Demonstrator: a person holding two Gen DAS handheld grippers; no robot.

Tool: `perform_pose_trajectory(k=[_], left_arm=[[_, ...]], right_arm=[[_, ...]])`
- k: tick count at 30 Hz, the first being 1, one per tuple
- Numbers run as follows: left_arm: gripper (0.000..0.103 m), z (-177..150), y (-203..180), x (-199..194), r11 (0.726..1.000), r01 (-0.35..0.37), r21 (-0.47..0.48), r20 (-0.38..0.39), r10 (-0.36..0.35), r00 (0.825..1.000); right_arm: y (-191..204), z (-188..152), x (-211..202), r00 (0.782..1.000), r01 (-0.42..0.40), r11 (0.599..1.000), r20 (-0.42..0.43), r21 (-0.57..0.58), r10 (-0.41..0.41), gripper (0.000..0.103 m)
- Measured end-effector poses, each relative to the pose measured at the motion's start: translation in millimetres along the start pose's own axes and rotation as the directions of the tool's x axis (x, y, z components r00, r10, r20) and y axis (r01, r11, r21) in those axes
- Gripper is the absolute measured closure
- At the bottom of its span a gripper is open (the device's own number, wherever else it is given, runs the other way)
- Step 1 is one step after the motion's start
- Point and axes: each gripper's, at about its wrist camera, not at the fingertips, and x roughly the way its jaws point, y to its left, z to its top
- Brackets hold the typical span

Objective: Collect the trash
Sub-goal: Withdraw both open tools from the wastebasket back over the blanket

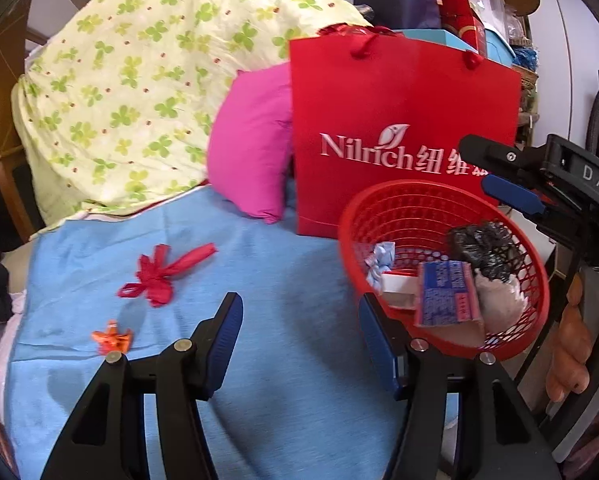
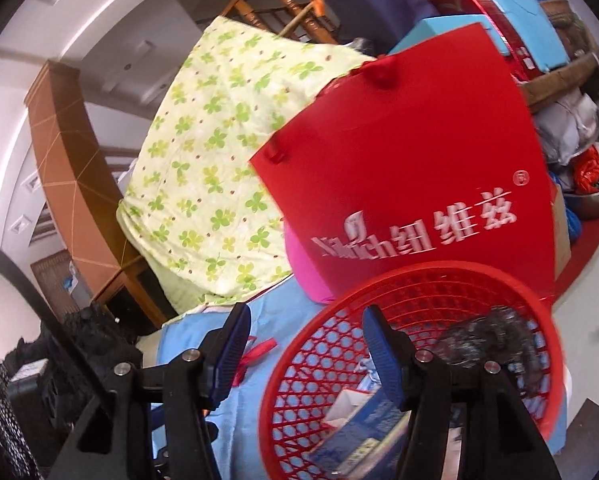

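A red mesh basket [image 1: 355, 216] sits on the blue sheet [image 1: 283, 320] at the right and holds a blue box [image 1: 447, 294], a black crumpled bag [image 1: 483, 248] and pale wrappers. A red ribbon bow [image 1: 161, 272] and a small orange scrap [image 1: 111, 340] lie on the sheet to the left. My left gripper [image 1: 299, 336] is open and empty over the sheet, between the ribbon and the basket. My right gripper [image 2: 305, 344] is open and empty above the basket [image 2: 379, 280]; it shows in the left wrist view [image 1: 499, 176] over the basket's far rim.
A red paper bag [image 1: 399, 112] stands behind the basket, a pink pillow [image 1: 251, 148] beside it and a clover-print quilt [image 1: 139, 80] heaped at the back left. Boxes and clutter [image 2: 499, 20] pile up behind. A wooden bed frame [image 2: 59, 152] is at the left.
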Motion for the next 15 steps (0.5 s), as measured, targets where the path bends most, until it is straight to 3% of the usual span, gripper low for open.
perform_pose_trajectory(k=[15], left_arm=[[0.04, -20, 61, -19, 0.994, -0.096, -0.056, 0.023, 0.098, 0.995]], right_arm=[[71, -30, 31, 0.997, -0.052, 0.988, -0.059, -0.145, 0.044, 0.041]])
